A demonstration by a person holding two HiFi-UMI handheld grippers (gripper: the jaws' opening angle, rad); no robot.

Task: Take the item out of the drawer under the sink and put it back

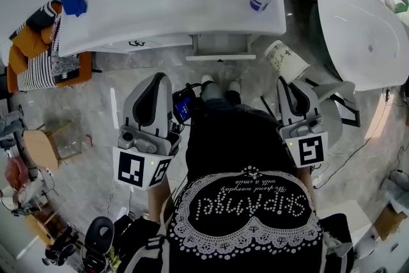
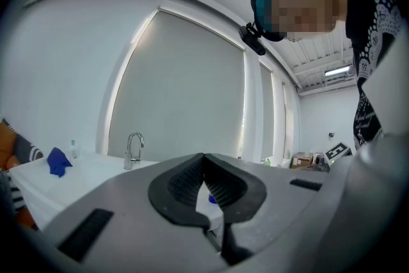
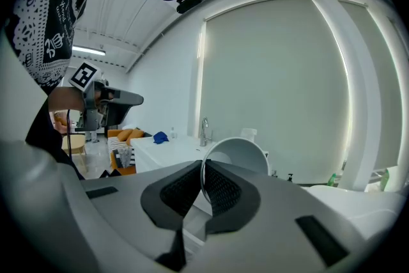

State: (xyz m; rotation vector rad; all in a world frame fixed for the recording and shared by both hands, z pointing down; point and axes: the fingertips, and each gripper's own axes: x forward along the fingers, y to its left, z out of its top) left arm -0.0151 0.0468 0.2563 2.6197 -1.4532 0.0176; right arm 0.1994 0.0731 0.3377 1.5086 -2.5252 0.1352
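**Cup pinched at its rim by the right tool**

The white paper cup (image 1: pixel 285 59) hangs tilted in the air just off the right front corner of the bench (image 1: pixel 192 9), near the bathtub (image 1: pixel 364 29). The right tool (image 3: pixel 203 168) is clamped on the cup's rim, one jaw inside and one outside. The left tool (image 2: pixel 203 162) is closed tip to tip and holds nothing. It faces the bench, with the tap (image 2: pixel 133 150) off to its left.

Print on the cup (image 1: pixel 285 61) is too small to read; the bathtub (image 1: pixel 364 22) is cut off.
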